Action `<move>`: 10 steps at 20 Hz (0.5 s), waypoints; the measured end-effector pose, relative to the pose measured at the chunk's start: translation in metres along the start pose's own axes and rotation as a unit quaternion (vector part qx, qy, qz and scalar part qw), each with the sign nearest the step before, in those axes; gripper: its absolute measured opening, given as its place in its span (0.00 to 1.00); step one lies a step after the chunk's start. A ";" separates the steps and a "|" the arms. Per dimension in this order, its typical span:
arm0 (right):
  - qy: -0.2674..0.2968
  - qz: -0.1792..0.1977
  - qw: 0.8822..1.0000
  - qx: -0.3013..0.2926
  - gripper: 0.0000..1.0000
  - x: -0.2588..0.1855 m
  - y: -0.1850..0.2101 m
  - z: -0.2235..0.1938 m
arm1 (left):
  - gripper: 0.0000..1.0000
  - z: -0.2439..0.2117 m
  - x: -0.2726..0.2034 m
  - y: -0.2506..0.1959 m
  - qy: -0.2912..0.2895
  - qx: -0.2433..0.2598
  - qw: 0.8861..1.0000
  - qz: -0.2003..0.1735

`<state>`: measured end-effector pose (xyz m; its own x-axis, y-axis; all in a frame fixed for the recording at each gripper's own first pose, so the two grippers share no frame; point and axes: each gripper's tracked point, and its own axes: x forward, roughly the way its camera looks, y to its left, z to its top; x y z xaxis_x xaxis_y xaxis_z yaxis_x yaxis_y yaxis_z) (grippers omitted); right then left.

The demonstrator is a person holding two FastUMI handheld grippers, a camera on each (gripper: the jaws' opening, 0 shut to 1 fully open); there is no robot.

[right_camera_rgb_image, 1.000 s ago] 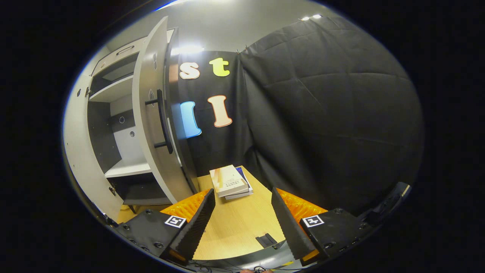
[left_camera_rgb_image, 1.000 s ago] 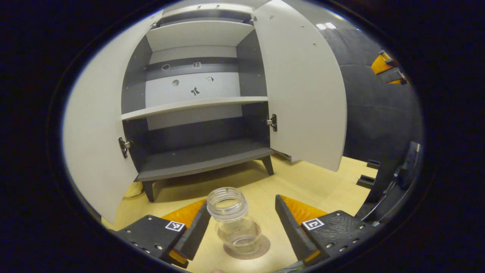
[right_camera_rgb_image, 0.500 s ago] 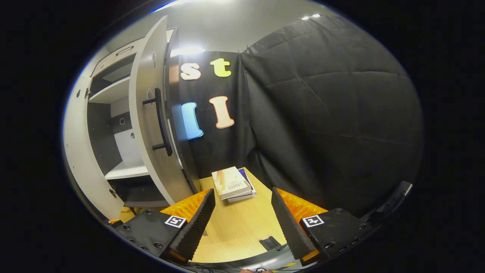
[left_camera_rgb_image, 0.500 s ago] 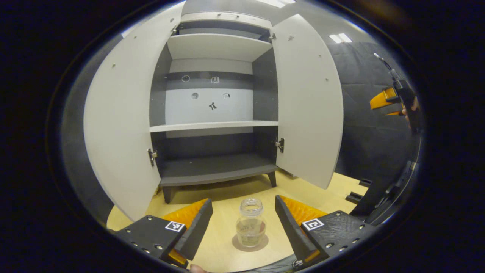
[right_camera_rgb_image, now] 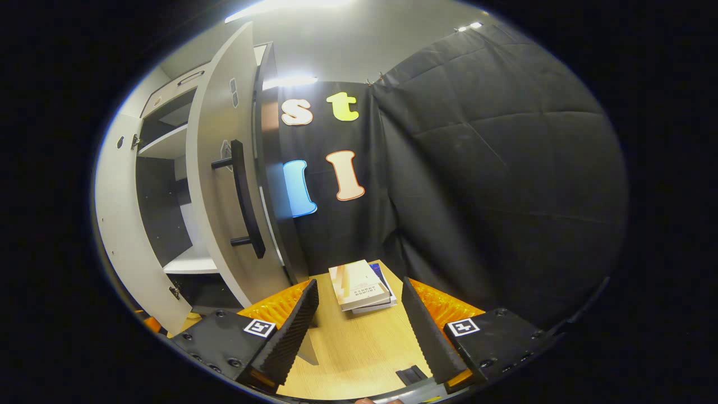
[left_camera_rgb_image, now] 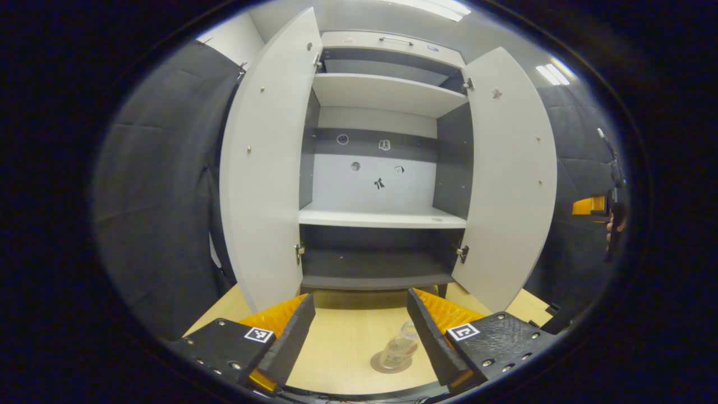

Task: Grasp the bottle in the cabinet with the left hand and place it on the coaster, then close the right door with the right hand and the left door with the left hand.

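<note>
A clear, lidless bottle (left_camera_rgb_image: 399, 349) stands on a round brown coaster (left_camera_rgb_image: 391, 363) on the wooden table, in front of the cabinet (left_camera_rgb_image: 381, 219). My left gripper (left_camera_rgb_image: 359, 295) is open and empty, drawn back, with the bottle low beside its right finger. Both pale grey doors stand wide: the left door (left_camera_rgb_image: 261, 168) and the right door (left_camera_rgb_image: 513, 185). In the right gripper view, my right gripper (right_camera_rgb_image: 359, 281) is open and empty, facing the right door's outer face (right_camera_rgb_image: 216, 185) and its black bar handle (right_camera_rgb_image: 245, 199) to the left. It also appears far off in the left gripper view (left_camera_rgb_image: 592, 206), held by a hand.
A stack of books (right_camera_rgb_image: 362, 286) lies on the table by the black cloth wall, just beyond the right gripper's fingers. A small black piece (right_camera_rgb_image: 412, 373) sits at the table's near edge. The cabinet's shelves (left_camera_rgb_image: 381, 217) are bare. The left door's inner face (right_camera_rgb_image: 118, 224) shows past the cabinet.
The left gripper has let go of the bottle on the coaster, pulled back and tilted up; the bottle now looks small and off to the right. The right gripper edged nearer the right door.
</note>
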<state>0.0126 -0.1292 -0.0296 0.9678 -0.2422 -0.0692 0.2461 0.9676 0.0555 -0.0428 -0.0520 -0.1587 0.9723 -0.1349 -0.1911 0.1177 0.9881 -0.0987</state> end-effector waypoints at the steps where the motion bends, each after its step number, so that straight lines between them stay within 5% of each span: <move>1: -0.002 0.006 1.000 0.001 0.92 0.005 0.002 0.004 | 0.96 0.014 -0.002 0.006 -0.004 0.004 1.000 0.010; 5: -0.007 0.021 1.000 0.008 0.92 0.023 0.007 0.021 | 0.96 0.068 -0.009 0.023 -0.002 0.018 0.998 0.057; 10: -0.014 0.026 0.999 0.037 0.95 0.055 0.008 0.040 | 0.96 0.109 -0.001 0.021 -0.001 -0.038 0.997 0.068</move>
<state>0.0699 -0.1379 0.0071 0.9804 -0.1939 -0.0359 0.1970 0.9714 0.1323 -0.0188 -0.0229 -0.0546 0.9786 -0.0003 -0.2056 -0.0303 0.9889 -0.1456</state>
